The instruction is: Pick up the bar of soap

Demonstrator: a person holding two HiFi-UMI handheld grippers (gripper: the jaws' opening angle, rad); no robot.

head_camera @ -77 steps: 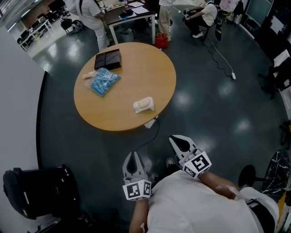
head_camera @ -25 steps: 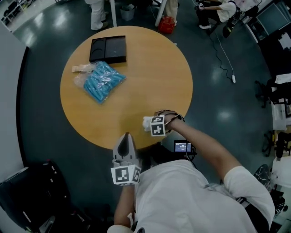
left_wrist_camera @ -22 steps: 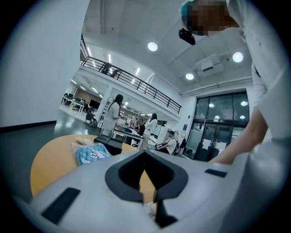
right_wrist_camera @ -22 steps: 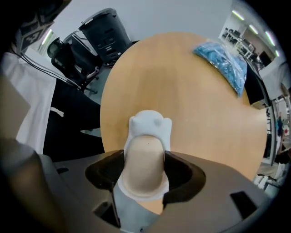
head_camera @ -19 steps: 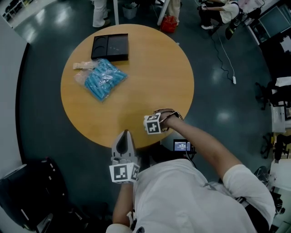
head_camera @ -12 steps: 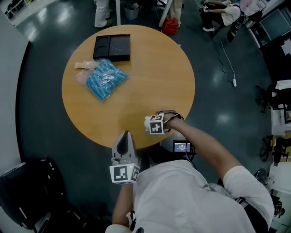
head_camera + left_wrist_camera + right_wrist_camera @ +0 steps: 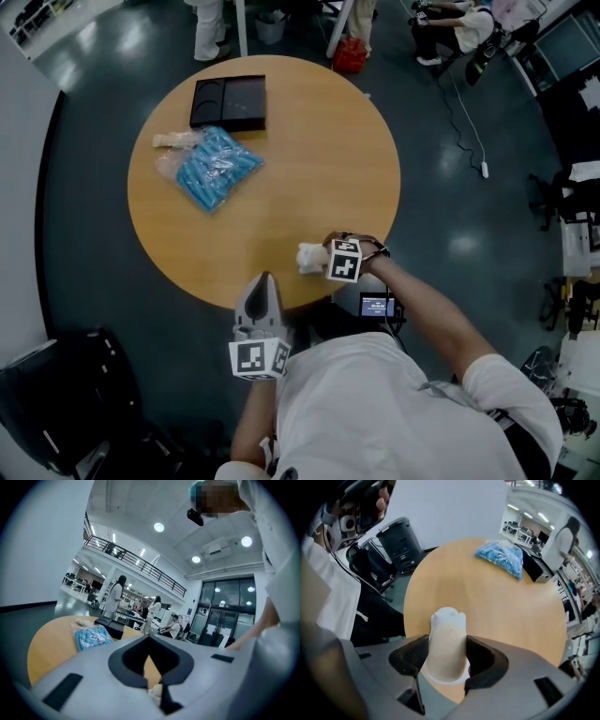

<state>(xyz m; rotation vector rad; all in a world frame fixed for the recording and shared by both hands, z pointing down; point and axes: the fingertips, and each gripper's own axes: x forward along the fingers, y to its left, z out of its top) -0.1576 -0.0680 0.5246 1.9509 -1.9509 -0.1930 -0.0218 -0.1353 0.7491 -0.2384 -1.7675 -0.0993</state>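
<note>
**Pale bar of soap clamped at table edge**

Head view: right gripper holds it at the near rim. Left gripper view: left gripper, jaws together, empty. Right gripper view: jaws pinch the bar's sides.

A dark, glossy floor is reflecting pale patches of light around the round wooden counter. A white wall is curving along 9 o'clock, and a black case is sitting at 7 o'clock. A cable is trailing across the floor at 2 o'clock. In the left gripper view, round ceiling lamps are glowing above a railed balcony and tall glass doors.
</note>
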